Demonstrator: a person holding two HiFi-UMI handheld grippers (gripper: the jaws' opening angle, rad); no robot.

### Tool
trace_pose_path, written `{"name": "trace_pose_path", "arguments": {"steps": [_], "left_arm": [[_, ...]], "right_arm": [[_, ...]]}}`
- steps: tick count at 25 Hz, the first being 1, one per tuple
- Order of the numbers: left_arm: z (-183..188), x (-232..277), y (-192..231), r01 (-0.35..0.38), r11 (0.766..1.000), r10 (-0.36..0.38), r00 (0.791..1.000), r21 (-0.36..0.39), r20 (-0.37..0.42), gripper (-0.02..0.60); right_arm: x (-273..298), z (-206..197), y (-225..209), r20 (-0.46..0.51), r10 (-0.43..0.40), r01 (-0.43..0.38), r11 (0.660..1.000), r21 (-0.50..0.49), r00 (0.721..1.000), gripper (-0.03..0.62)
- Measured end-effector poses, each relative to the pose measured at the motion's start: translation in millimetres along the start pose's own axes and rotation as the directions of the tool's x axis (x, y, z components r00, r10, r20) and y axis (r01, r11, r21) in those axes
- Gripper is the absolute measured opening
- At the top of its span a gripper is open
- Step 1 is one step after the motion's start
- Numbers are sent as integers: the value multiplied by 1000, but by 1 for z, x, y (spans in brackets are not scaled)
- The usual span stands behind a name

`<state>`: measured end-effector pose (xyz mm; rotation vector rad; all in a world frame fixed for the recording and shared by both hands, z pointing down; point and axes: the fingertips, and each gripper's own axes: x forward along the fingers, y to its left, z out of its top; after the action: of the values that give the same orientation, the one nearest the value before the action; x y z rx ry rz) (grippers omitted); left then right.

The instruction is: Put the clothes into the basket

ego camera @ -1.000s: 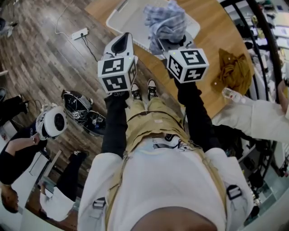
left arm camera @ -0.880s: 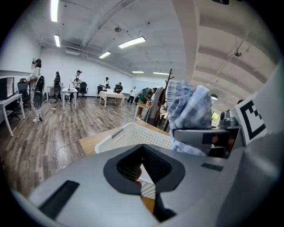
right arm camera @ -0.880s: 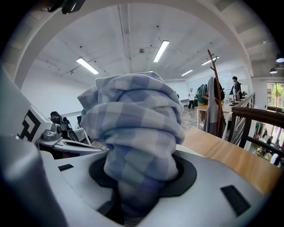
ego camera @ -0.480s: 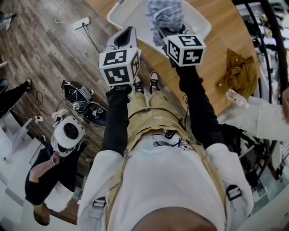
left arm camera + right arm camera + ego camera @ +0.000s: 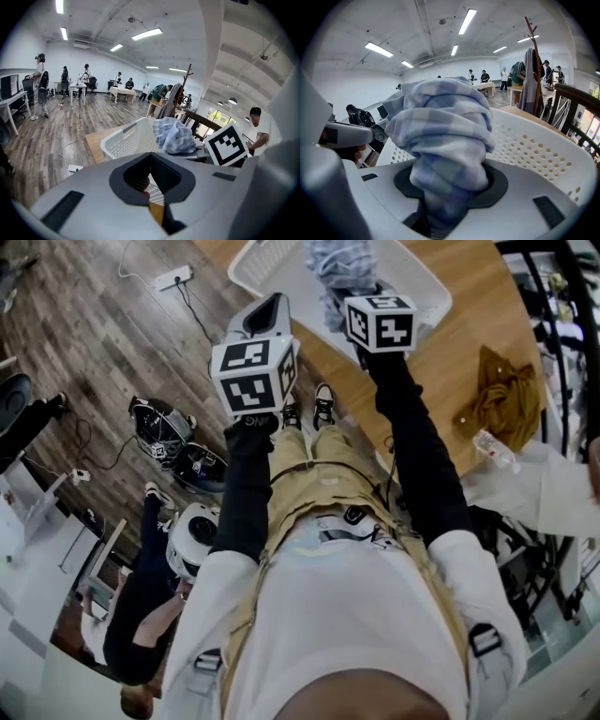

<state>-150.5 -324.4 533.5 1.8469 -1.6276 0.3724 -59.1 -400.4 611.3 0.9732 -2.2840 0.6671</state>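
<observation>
My right gripper (image 5: 354, 294) is shut on a bunched blue checked cloth (image 5: 339, 266), (image 5: 440, 131) and holds it up over the near rim of the white perforated basket (image 5: 429, 277), (image 5: 543, 154). The cloth fills the jaws and hides their tips. My left gripper (image 5: 268, 317) hangs to the left of the basket, off the table edge, with its jaws together and nothing in them. From the left gripper view the basket (image 5: 125, 140) and the raised cloth (image 5: 176, 136) lie just ahead. A mustard garment (image 5: 502, 390) lies crumpled on the wooden table (image 5: 450, 362) to the right.
A plastic bottle (image 5: 495, 450) lies near the table's right edge beside a person's white sleeve (image 5: 544, 493). A power strip (image 5: 174, 277) and cable lie on the wood floor at left. Black headgear (image 5: 173, 451) and a crouching person in a white helmet (image 5: 195, 535) are lower left.
My right gripper has carried the blue cloth farther over the basket. The left gripper has kept its place beside it. The person in the white helmet has moved right along the floor.
</observation>
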Motion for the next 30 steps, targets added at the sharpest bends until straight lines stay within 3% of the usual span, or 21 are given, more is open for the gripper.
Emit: {"name": "trace_pose_path", "arguments": {"steps": [10,17,23,30], "left_arm": [[-8,7,5,-3,1000,3,1000,-11,-25,2],[-18,8,5,-5,1000,5,999,-10,-41,2],[-24,7,6,-4,1000,3,999,-15,-47,2],[-27,0,9,-14,1000,13,999,-16,-48,2]], "right_arm": [[38,-33,-11,-142,-3,6,1000,18,990,206],[65,-78,-21,-272,-7,13,1000,21,962,206],[85,-111,-29,-386,-36,49,999,24,922,210],[100,-123,-33,-421,-41,53,998,18,906,227]]}}
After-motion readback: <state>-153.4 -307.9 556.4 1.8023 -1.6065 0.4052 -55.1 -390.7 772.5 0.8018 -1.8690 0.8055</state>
